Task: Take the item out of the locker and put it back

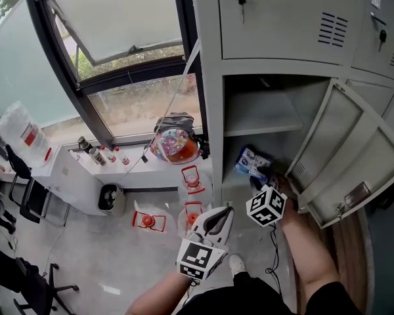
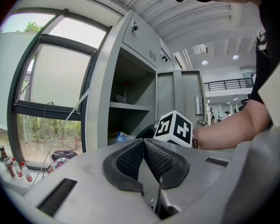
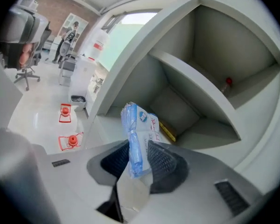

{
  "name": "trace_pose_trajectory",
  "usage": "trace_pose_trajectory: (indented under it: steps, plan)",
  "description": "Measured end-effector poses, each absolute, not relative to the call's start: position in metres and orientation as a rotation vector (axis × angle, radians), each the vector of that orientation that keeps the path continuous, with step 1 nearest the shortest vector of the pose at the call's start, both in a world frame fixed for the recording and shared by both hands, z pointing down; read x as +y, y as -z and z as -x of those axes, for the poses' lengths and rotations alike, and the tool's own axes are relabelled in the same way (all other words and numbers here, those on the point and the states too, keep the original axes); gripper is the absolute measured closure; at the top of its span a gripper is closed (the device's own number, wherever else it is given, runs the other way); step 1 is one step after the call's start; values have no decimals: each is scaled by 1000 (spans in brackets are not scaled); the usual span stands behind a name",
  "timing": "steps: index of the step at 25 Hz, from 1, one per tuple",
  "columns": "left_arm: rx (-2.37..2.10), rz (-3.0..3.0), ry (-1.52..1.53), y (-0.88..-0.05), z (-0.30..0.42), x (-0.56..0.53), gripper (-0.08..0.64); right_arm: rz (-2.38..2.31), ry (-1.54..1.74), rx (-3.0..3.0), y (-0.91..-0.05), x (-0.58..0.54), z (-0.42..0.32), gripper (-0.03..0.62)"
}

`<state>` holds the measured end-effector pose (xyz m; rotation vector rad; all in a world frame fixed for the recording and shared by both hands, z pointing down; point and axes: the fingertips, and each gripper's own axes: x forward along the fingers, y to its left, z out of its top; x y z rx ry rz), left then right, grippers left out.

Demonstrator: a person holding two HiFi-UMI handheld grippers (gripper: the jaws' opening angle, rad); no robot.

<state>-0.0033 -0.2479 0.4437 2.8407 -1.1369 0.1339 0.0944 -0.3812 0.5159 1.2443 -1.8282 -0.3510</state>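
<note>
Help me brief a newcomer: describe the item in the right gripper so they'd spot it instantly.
Find the grey locker by the window, then its open compartment. At its mouth, the right gripper pinches a blue-and-white plastic packet, the only blue thing there.

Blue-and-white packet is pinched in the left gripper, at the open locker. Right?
Wrong gripper. The blue-and-white packet is pinched in the right gripper, at the open locker. The right gripper view shows it clamped between that gripper's pads. The left gripper has its jaws together with nothing between them.
</note>
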Motion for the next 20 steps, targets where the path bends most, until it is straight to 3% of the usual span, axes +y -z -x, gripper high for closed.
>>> trace_pose_trajectory:
  steps: [20]
  plan:
    - [-958, -2905, -137, -447, 22, -129, 543, -1513, 112, -2077, -465, -207, -63, 419]
